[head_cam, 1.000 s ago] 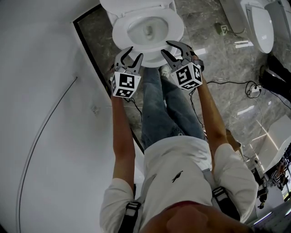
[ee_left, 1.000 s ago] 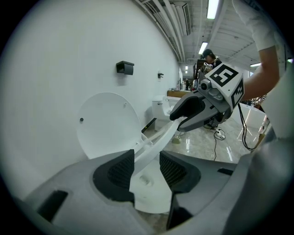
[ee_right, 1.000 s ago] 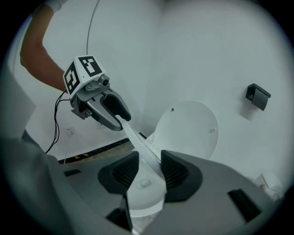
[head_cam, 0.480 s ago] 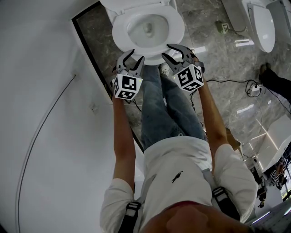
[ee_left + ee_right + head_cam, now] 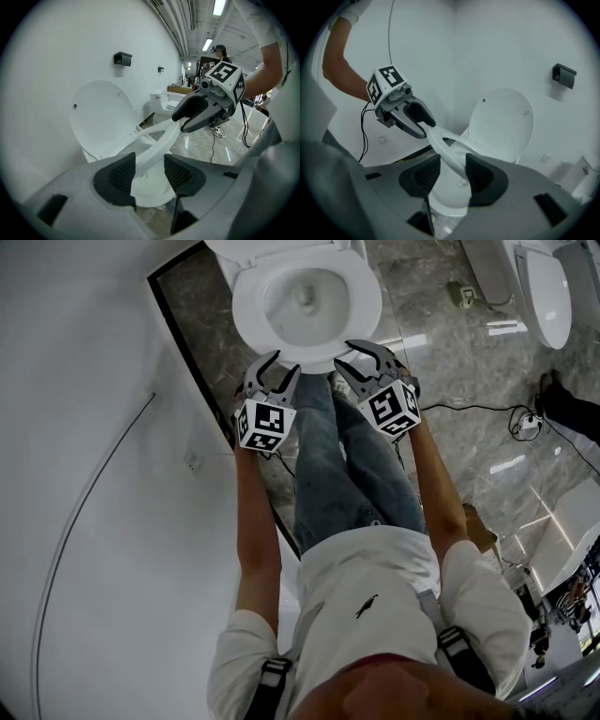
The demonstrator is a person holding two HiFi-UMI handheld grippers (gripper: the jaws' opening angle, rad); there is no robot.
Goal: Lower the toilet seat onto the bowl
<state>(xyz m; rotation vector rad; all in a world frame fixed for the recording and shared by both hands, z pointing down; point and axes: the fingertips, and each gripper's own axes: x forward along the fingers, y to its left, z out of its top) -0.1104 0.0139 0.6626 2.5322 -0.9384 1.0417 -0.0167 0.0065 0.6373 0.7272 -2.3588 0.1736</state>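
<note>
A white toilet [image 5: 246,306] stands against the wall, its lid [image 5: 101,112] upright. The white seat ring [image 5: 361,306] hangs tilted a little above the bowl, front edge towards me. My left gripper [image 5: 281,365] straddles the left front of the ring [image 5: 157,145], my right gripper [image 5: 343,352] the right front [image 5: 450,157]. Both have just been opening, and the rim runs between each pair of pads [image 5: 122,176] with no clear squeeze on it. Each gripper shows in the other's view: the right gripper [image 5: 180,123] and the left gripper [image 5: 425,129] both at the rim.
A white wall [image 5: 94,474] runs close on the left, with a black holder [image 5: 122,58] mounted above the toilet. The person's legs [image 5: 347,465] stand just before the bowl. A second toilet [image 5: 544,292] and cables [image 5: 487,411] lie on the marble floor to the right.
Both grippers have drawn slightly back towards the person and sunk along with the front of the seat. Their fingers look spread a little wider.
</note>
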